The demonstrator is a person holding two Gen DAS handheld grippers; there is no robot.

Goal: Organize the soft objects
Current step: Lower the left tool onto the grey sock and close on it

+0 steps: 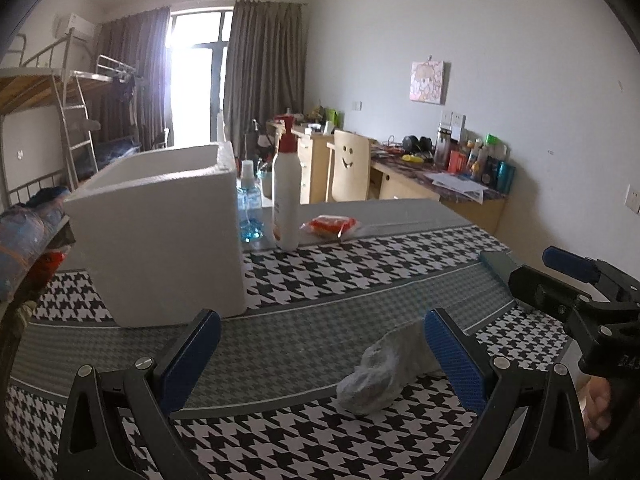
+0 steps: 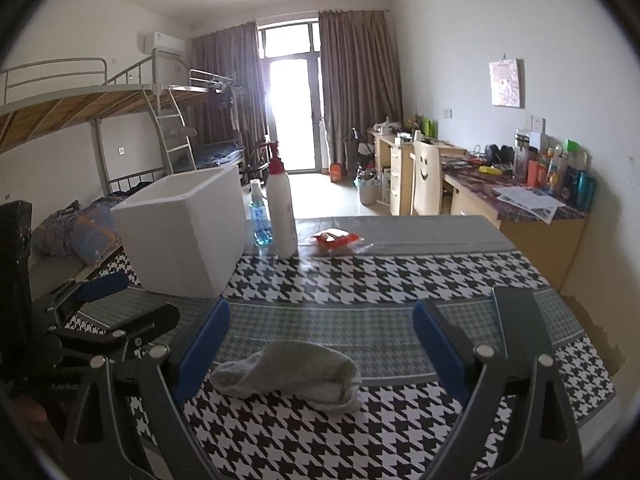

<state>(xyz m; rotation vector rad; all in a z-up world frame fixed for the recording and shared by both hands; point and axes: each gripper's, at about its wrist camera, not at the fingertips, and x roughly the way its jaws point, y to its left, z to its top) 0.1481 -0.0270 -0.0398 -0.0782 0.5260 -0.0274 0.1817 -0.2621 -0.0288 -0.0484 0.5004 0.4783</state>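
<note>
A crumpled pale grey sock (image 2: 288,372) lies on the houndstooth tablecloth (image 2: 380,276), between the open fingers of my right gripper (image 2: 320,344) and close below them. In the left wrist view the same sock (image 1: 380,372) lies beside the right finger of my left gripper (image 1: 322,350), which is open and holds nothing. A white foam box (image 1: 160,232) with an open top stands ahead and to the left of the left gripper. The right gripper (image 1: 576,276) shows at the right edge of the left wrist view; the foam box (image 2: 184,232) stands at the left in the right wrist view.
Behind the box stand a white pump bottle (image 2: 282,216) and a blue spray bottle (image 2: 260,216). A red packet (image 2: 334,240) lies near the table's far edge. A desk with clutter (image 2: 532,200), a chair (image 2: 426,180) and a bunk bed (image 2: 100,120) fill the room beyond.
</note>
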